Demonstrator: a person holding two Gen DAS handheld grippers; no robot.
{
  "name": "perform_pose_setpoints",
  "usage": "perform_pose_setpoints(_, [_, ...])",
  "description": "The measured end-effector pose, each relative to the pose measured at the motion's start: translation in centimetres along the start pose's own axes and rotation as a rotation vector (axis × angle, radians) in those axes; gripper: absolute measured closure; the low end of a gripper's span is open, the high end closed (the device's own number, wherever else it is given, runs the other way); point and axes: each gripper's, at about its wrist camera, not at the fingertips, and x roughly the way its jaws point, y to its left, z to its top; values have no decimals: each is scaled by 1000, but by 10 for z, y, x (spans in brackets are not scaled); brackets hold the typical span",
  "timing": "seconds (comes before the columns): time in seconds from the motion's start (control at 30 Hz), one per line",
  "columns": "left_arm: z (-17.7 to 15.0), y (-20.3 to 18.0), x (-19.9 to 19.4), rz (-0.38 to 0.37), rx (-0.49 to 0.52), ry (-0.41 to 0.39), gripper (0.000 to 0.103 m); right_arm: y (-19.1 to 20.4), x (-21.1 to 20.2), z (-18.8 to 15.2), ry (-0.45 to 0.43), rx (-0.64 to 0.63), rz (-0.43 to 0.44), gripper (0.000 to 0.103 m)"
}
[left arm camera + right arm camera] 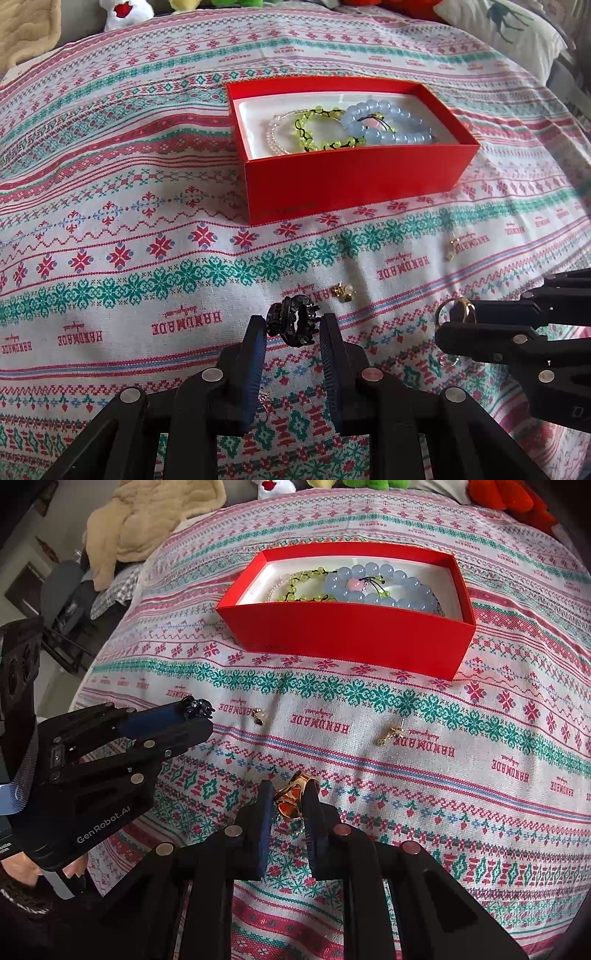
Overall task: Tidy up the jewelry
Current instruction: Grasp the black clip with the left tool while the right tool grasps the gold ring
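Observation:
My left gripper (293, 325) is shut on a black ornate ring (293, 323), also seen from the right wrist view (198, 706). My right gripper (290, 797) is shut on a gold ring (290, 799), which shows in the left wrist view (458, 310). A red box (354, 177) lies ahead with a blue bead bracelet (388, 123), a green bead bracelet (314, 129) and a clear bead bracelet (275, 134) inside. Two small gold earrings lie on the cloth, one near the left gripper (341, 291) and one farther right (451, 249).
A patterned red, green and white cloth (129, 240) covers the bed. Plush toys (125, 11) and a pillow (506, 26) lie at the far edge. A beige blanket (147, 517) and a chair (70, 602) are off to the left.

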Motion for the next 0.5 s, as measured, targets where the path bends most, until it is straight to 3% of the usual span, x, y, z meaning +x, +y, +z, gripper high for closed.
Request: perform_pose_setpoints(0.5, [29, -2, -23, -3, -50, -73, 79, -11, -36, 12, -70, 21, -7, 86])
